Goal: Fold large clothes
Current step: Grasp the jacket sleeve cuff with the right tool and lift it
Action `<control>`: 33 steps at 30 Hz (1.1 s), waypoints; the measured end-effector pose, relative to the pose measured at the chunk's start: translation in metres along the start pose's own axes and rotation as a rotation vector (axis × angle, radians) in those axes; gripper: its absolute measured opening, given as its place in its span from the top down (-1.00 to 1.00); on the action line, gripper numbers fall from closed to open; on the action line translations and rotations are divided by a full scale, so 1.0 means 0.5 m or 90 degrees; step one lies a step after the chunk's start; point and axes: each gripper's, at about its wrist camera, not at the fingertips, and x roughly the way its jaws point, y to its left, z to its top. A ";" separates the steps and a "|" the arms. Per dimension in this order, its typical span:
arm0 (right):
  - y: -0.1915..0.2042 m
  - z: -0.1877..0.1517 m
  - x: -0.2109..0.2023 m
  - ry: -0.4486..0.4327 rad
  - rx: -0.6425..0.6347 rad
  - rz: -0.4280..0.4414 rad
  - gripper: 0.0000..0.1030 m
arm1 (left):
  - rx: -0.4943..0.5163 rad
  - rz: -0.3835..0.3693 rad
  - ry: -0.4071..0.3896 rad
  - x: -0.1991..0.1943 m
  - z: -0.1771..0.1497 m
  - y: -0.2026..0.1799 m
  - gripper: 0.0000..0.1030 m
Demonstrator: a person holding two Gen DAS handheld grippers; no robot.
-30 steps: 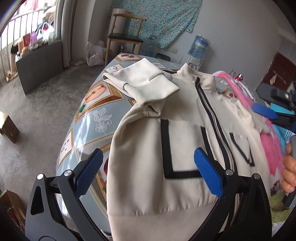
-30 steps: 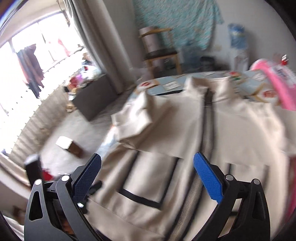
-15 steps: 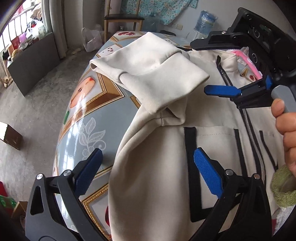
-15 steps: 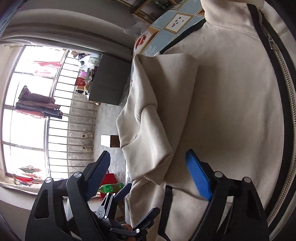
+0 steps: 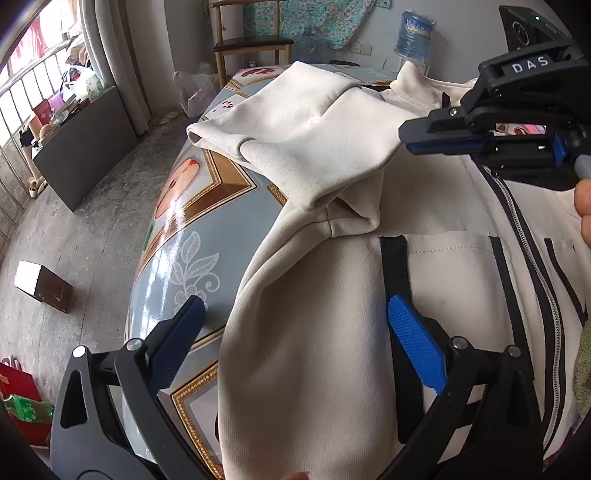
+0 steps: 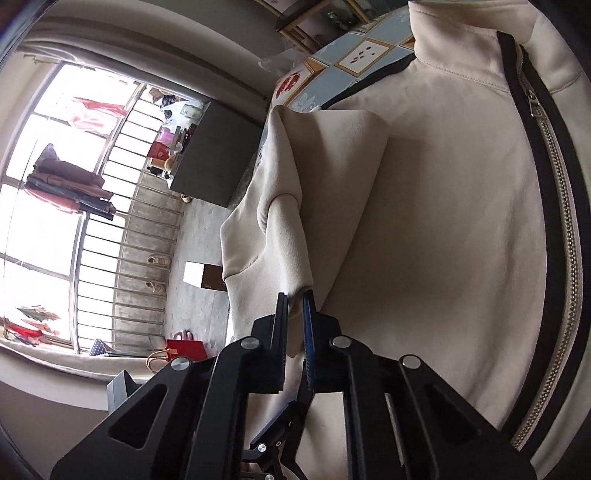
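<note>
While the left tool [image 5: 295,332] hangs low with its blue pads spread wide, nothing is between them; one pad sits over the patterned table [image 5: 192,229] and the other over the front of the cream jacket [image 5: 314,350], near a black-edged pocket [image 5: 443,266]. That jacket lies front up on the table, zipped, its near side hanging over the table's edge. Beyond the pocket, the left wrist view shows a sleeve [image 5: 306,140] folded back across the chest, its ribbed cuff reaching past the jacket over the table. At the right of that view the right tool [image 5: 410,142] comes in sideways, pads closed, meeting the sleeve's edge, with part of a hand [image 5: 585,206] behind it.

Only the right wrist view shows the grip itself: the right tool [image 6: 295,310] has its pads narrowed onto a pinch of sleeve [image 6: 295,206] fabric. It also shows the zipper [image 6: 557,206] running up to the collar, and the left tool's tips below.

Farther off, the left view alone takes in a wooden chair [image 5: 251,40], a water bottle [image 5: 415,35] and a small box [image 5: 42,286] on the floor; the right view alone shows a barred window [image 6: 74,221] with clothes hanging.
</note>
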 end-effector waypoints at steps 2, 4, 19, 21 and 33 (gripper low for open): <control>-0.004 0.005 -0.008 -0.003 0.005 0.019 0.83 | 0.002 0.000 0.001 -0.002 0.000 -0.001 -0.87; -0.009 0.018 -0.011 -0.005 0.010 0.031 0.83 | -0.001 -0.002 0.001 -0.002 0.005 0.000 -0.87; -0.075 0.030 0.013 0.017 0.098 0.136 0.78 | 0.010 -0.007 0.001 -0.010 0.003 -0.004 -0.88; -0.079 0.024 0.004 0.013 0.108 0.147 0.37 | 0.010 -0.007 0.002 -0.009 0.003 -0.004 -0.88; -0.047 0.031 0.008 -0.006 0.065 0.085 0.86 | 0.010 -0.010 0.015 0.001 0.013 -0.002 -0.88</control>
